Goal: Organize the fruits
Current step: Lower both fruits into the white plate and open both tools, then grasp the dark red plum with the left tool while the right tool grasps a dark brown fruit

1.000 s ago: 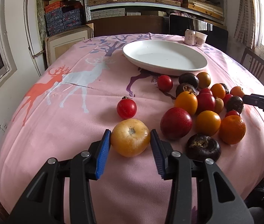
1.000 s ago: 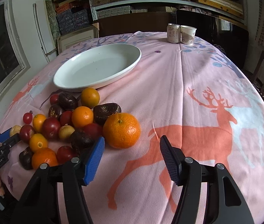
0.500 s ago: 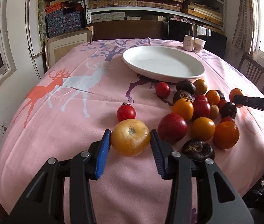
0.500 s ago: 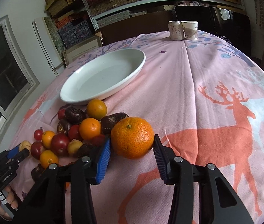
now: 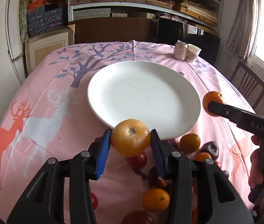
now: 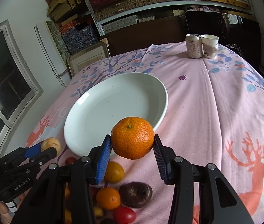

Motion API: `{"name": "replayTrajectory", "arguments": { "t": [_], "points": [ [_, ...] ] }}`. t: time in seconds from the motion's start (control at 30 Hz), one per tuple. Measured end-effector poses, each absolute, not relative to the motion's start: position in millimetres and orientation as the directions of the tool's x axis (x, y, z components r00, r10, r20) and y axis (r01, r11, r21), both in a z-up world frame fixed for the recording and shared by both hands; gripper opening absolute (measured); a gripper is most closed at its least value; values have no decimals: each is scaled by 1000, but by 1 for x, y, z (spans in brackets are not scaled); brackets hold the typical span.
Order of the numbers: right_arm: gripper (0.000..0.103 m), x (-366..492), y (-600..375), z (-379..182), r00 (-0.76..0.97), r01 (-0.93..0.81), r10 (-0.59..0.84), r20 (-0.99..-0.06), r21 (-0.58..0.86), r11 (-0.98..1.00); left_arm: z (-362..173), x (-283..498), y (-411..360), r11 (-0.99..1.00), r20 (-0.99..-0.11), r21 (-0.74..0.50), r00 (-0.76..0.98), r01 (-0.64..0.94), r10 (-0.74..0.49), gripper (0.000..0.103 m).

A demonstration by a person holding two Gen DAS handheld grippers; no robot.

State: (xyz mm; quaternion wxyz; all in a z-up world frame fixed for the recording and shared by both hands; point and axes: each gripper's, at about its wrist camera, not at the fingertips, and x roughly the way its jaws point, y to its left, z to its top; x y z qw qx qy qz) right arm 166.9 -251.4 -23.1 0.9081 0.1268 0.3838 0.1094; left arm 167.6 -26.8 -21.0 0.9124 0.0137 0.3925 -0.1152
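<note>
My left gripper (image 5: pixel 130 145) is shut on a yellow-orange persimmon-like fruit (image 5: pixel 130 137), held in the air just before the near rim of the white plate (image 5: pixel 143 93). My right gripper (image 6: pixel 132 145) is shut on an orange mandarin (image 6: pixel 132 137), held above the near rim of the same plate (image 6: pixel 113 104). The right gripper with its mandarin (image 5: pixel 213 102) shows at the right of the left wrist view. The left gripper with its fruit (image 6: pixel 50 144) shows at the left of the right wrist view. The plate holds nothing.
A pile of loose fruits lies on the pink deer tablecloth (image 5: pixel 38 123) below the grippers: small oranges (image 5: pixel 156 198), red tomatoes (image 6: pixel 124 214), dark fruits (image 6: pixel 135 194). A can (image 6: pixel 193 45) and paper cup (image 6: pixel 209 46) stand at the far edge. A chair (image 5: pixel 247 85) stands at right.
Both grippers have lifted their fruits off the cloth and carried them forward over the pile to the plate's near rim.
</note>
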Motion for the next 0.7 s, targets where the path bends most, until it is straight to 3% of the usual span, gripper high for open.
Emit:
{"name": "replayTrajectory", "arguments": {
  "t": [0.13, 0.17, 0.23, 0.3, 0.53, 0.7],
  "points": [
    [48, 196, -242, -32, 649, -109, 319, -691, 330, 937, -31, 209, -41, 977, -754, -48, 634, 210, -174, 43],
    [59, 200, -241, -33, 644, -110, 330, -690, 344, 933, -33, 216, -42, 977, -764, -55, 621, 208, -175, 45],
    [71, 196, -246, -29, 674, -90, 312, -670, 345, 934, -30, 218, -35, 976, -757, -95, 623, 195, -198, 66],
    [71, 182, -250, -24, 708, -108, 312, -634, 339, 934, -19, 204, -28, 978, -714, -91, 672, 186, -194, 79],
    [76, 118, -272, -40, 751, -135, 321, -577, 342, 930, -13, 118, -9, 965, -676, -46, 703, 258, -220, 81],
    [80, 104, -311, -53, 742, -66, 362, -565, 475, 877, -37, 72, 4, 962, -712, -7, 674, 273, -197, 81]
  ]
}}
